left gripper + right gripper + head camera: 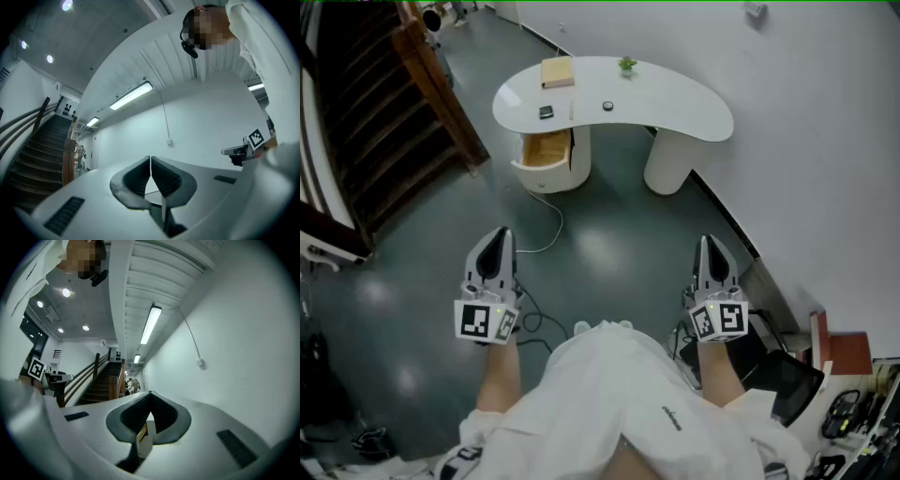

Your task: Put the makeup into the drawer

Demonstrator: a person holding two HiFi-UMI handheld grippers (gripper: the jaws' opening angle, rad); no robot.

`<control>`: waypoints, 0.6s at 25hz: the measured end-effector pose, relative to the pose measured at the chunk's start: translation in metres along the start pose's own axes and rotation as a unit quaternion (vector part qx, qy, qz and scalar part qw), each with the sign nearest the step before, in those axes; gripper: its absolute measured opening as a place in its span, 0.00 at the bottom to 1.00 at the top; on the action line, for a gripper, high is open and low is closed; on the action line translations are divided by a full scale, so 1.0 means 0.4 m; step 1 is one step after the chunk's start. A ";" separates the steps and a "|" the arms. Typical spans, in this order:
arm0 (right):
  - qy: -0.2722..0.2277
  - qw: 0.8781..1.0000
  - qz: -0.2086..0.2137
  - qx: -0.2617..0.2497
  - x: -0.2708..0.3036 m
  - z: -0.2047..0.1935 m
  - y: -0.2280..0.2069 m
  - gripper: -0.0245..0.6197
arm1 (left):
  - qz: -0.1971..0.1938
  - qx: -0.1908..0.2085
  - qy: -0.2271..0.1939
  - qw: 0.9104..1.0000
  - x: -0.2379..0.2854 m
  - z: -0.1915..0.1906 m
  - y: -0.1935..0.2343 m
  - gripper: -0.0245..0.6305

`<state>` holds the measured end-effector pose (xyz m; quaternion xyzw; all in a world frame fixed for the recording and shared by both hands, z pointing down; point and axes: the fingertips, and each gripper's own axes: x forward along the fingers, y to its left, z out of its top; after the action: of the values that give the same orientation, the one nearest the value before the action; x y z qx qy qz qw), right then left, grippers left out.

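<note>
A white curved table (694, 112) stands well ahead of me across the floor. On its top lie a small dark square compact (546, 112), a small round item (607, 106) and a thin pale stick (572, 110). Under the table's left end a drawer (546, 150) with a wooden inside stands pulled open. My left gripper (499, 236) and right gripper (711, 244) are held out low in front of me, far short of the table. Both are shut with nothing between the jaws. The left gripper (150, 159) and the right gripper (150, 394) look level past the room's walls and ceiling.
A tan box (557, 72) and a small green plant (626, 65) also sit on the table. A dark wooden staircase (384, 122) rises at the left. A white cable (551, 230) trails over the grey floor. A white wall (825, 169) runs along the right, with dark gear (787, 375) at its foot.
</note>
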<state>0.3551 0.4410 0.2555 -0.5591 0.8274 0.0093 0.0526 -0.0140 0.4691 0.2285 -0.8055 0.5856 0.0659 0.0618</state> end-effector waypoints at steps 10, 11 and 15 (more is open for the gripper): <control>-0.004 1.000 0.000 0.005 -0.003 0.005 0.012 0.06 | -0.005 0.001 -0.004 1.000 -0.003 0.008 0.005 0.09; -0.004 1.000 0.000 0.006 -0.002 0.005 0.014 0.06 | -0.006 0.001 -0.003 1.000 -0.002 0.008 0.008 0.09; -0.003 1.000 -0.004 0.003 -0.002 0.006 0.029 0.06 | -0.018 0.004 0.008 1.000 0.002 -0.005 0.018 0.09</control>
<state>0.3447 0.4462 0.2526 -0.5622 0.8250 0.0085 0.0566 -0.0204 0.4658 0.2303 -0.8163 0.5716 0.0558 0.0618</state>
